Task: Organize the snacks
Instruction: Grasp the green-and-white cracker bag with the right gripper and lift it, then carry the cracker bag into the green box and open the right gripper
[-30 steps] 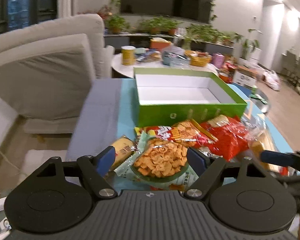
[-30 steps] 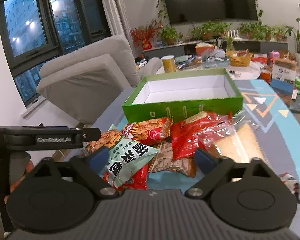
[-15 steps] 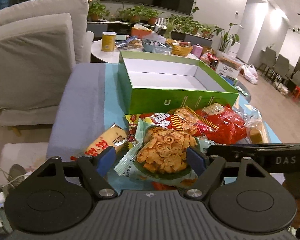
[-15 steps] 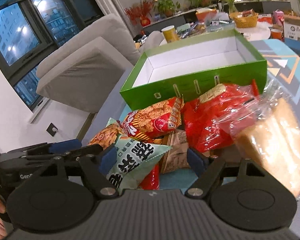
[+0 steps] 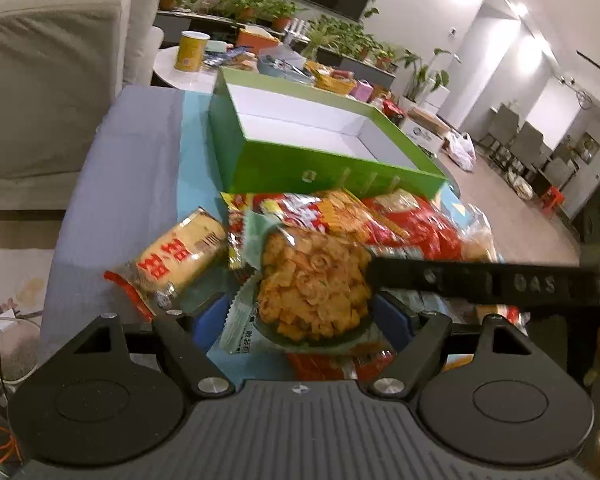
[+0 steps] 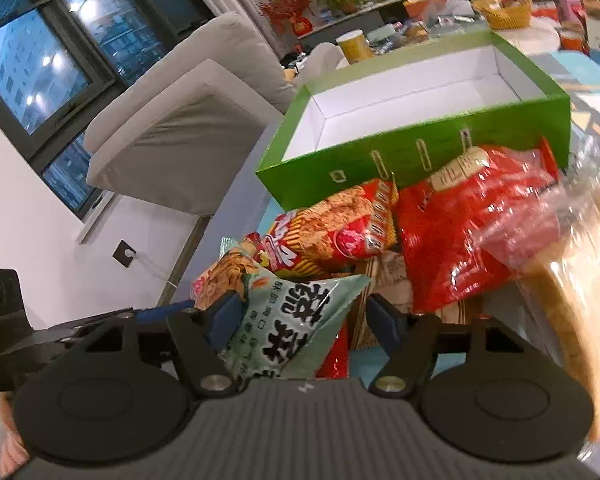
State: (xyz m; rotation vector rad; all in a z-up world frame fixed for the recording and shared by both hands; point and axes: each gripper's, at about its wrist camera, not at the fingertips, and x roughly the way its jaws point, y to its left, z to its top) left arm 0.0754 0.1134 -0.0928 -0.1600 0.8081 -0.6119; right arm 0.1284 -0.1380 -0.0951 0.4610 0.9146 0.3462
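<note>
Now both my grippers' fingers stand apart, straddling the green snack bag. Green box sits empty at upper frame, ready for filling

Your left gripper points down at the pile of snacks, and its blue fingers stand apart, one on each side of the pale green bag with curly fried snacks printed on it. Whether they touch the bag, you cannot tell. Left of this bag lies a yellow packet with red characters. Behind the pile stands the green box, white inside. The right gripper crosses the view from the right, just over the pile.
</note>
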